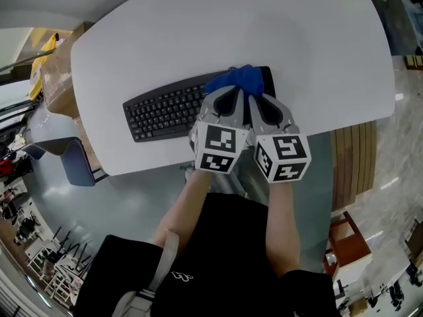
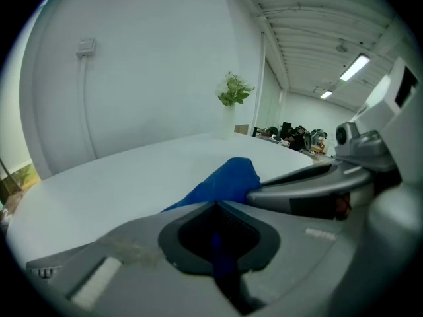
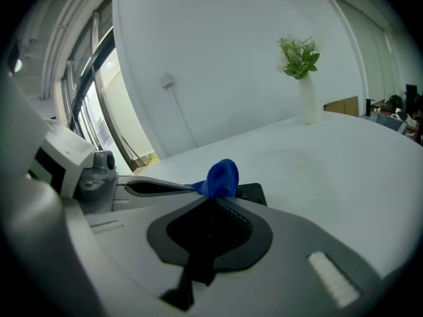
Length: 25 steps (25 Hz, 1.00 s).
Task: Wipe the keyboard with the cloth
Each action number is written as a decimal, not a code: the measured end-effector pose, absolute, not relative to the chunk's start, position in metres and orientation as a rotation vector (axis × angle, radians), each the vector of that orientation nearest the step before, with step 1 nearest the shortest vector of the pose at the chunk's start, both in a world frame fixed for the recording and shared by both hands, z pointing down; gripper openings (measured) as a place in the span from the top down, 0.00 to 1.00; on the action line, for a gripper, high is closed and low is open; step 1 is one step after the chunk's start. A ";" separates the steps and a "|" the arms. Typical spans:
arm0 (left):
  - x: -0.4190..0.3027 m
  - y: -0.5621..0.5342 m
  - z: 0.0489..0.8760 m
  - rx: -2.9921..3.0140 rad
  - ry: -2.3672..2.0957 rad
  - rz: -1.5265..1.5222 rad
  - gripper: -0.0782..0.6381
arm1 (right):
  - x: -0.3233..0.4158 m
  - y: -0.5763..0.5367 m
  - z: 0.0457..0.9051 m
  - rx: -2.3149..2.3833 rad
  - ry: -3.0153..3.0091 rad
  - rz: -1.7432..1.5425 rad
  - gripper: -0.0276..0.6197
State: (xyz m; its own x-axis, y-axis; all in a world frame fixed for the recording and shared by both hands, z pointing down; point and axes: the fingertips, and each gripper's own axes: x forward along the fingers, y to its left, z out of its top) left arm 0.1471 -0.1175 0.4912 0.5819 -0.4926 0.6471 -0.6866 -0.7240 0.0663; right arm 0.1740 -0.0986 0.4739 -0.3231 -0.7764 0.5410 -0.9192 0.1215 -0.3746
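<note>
The left gripper (image 2: 215,207) has its jaws closed on the blue cloth (image 2: 225,183) — a strip of blue runs down the seam between them, and the rest bunches up just past the tips. The right gripper (image 3: 213,200) sits close beside it, jaws together as well, with a rounded fold of the cloth (image 3: 221,177) rising straight out of their tips, so it appears to pinch the same cloth.

In the head view the left gripper (image 1: 228,92) and right gripper (image 1: 259,99) lie side by side, almost touching, marker cubes toward the person. The cloth (image 1: 241,79) is a crumpled mound at their tips, resting on the right end of the black keyboard (image 1: 165,109). The right gripper view shows only that end's corner (image 3: 252,191), just behind the cloth.

The keyboard lies slightly askew near the front edge of a white rounded table (image 1: 231,25), whose top is otherwise bare. At the far edge stands a slim white vase of green sprigs (image 3: 301,58), set against a curved white wall with a small socket and a cable hanging from it (image 3: 168,80). Tall windows (image 3: 99,78) run to the left of the wall — strip lights (image 2: 357,65) line the ceiling of an open room to its right. Below the table is grey floor, with a cardboard box (image 1: 56,71) to the left.
</note>
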 end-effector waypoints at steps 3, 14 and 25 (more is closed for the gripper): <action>0.160 -0.114 0.487 2.526 -0.918 0.869 0.91 | 0.189 -0.095 0.472 1.733 -2.157 0.992 0.93; 0.175 -0.101 0.496 2.549 -0.879 0.896 0.91 | 0.208 -0.083 0.476 1.791 -2.116 1.009 0.93; 0.144 -0.104 0.492 2.568 -0.957 0.994 0.91 | 0.188 -0.088 0.467 1.737 -2.146 0.968 0.93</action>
State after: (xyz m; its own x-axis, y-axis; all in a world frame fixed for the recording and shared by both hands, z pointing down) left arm 0.1441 -0.1037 0.4922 0.5575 -0.4947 0.6667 -0.6474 -0.7618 -0.0239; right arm 0.1883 -0.0880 0.4672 -0.2803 -0.7898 0.5455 -0.9317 0.0870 -0.3527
